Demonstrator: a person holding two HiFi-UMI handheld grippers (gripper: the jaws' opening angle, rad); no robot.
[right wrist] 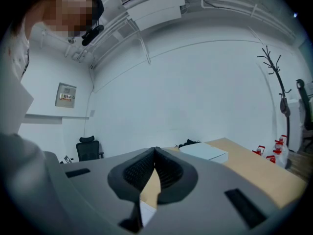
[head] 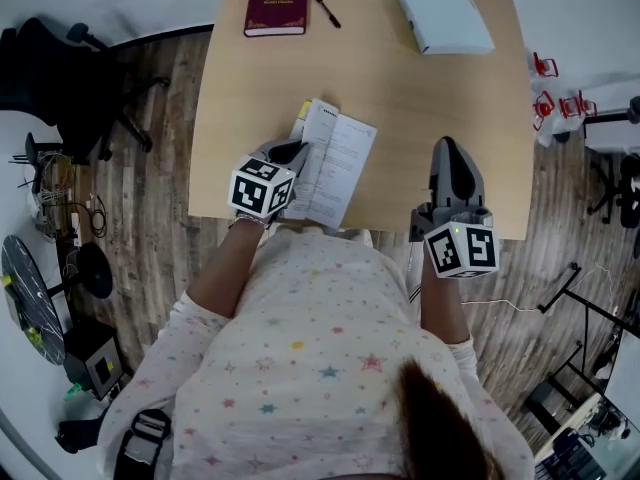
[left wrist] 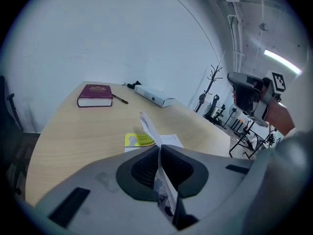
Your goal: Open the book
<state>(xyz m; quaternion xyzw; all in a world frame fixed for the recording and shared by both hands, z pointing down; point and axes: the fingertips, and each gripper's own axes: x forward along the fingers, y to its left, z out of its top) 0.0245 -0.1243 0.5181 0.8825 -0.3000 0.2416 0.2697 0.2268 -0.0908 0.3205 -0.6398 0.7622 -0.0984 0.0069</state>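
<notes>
The far book (head: 277,3) is maroon with gold, the booklet (head: 335,163) white and yellow.

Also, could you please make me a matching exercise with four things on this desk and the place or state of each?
Things:
1. maroon book
2. pen
3. white box
4. thin booklet

Place or state:
A. a page pinched in the left gripper
B. far right corner
C. lying closed, far left
D. just right of the closed book

Pairs: 1-C, 2-D, 3-B, 4-A
</notes>
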